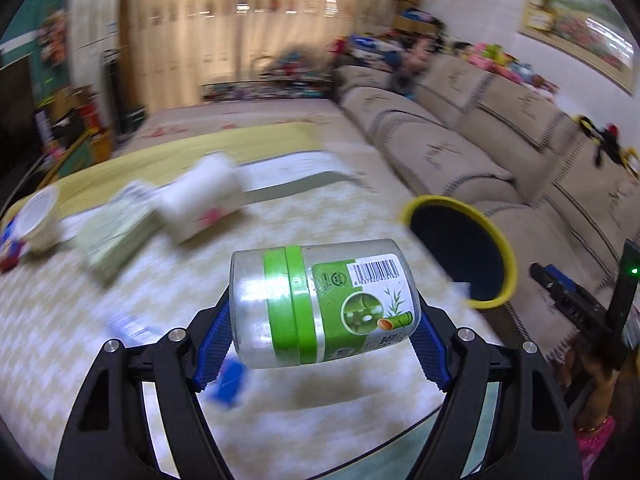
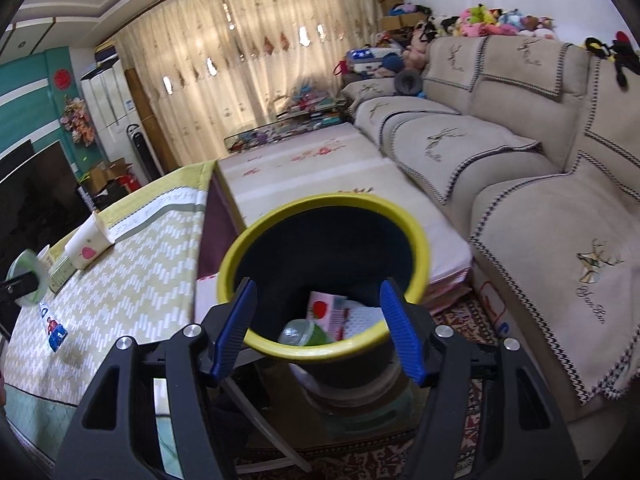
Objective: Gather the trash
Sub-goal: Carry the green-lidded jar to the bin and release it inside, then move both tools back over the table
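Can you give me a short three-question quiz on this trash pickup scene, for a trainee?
1. True or false: the left gripper holds a clear jar with a green label.
2. What colour is the rim of the bin? A) red B) yellow C) white
3. Name one item already lying inside the bin.

Key:
1. True; the blue pads press on both ends of the jar.
2. B, yellow.
3. The strawberry-printed carton, or the green-capped bottle beside it. The right gripper is empty above the bin.
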Demonstrator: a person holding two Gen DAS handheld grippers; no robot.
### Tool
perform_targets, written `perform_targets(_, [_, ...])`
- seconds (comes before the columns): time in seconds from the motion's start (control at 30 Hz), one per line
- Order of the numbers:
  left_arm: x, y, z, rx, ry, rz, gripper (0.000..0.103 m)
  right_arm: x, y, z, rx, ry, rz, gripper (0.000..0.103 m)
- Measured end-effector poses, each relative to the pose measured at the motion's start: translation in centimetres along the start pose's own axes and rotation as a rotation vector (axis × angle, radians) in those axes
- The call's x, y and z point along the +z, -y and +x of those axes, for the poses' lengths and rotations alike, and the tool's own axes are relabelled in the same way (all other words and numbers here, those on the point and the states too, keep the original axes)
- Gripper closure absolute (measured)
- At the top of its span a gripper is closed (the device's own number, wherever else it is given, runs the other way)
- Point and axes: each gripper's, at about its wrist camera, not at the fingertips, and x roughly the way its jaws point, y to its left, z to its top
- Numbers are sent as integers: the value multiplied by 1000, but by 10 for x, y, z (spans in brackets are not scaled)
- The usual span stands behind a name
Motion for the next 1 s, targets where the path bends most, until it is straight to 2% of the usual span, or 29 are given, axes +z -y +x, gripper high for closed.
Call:
perform_targets(0.13, [20, 49, 30, -92, -31, 71, 26, -3, 18, -9, -27, 16, 28, 39])
perform_targets(0.3, [43, 105, 66, -162, -62, 159, 26, -7, 41, -12, -51, 15, 73, 39])
perform_targets(0.53, [59, 170, 120, -206, -125, 236, 26, -17, 73, -17, -91, 8, 128, 39])
perform_targets(0.77, [63, 204, 175, -184, -189, 251, 26, -24, 88, -20, -104, -3, 152, 38])
perform_targets(0.83, [64, 206, 186, -177, -203, 247, 23, -26, 90, -18, -103, -8, 157, 38])
perform_targets(0.87, [65, 206, 188, -163, -197, 241, 18, -26, 90, -17, -102, -9, 157, 38])
perform_targets(1.0, [71, 197, 177, -161, -162, 214, 13, -26, 89, -17, -93, -13, 158, 37])
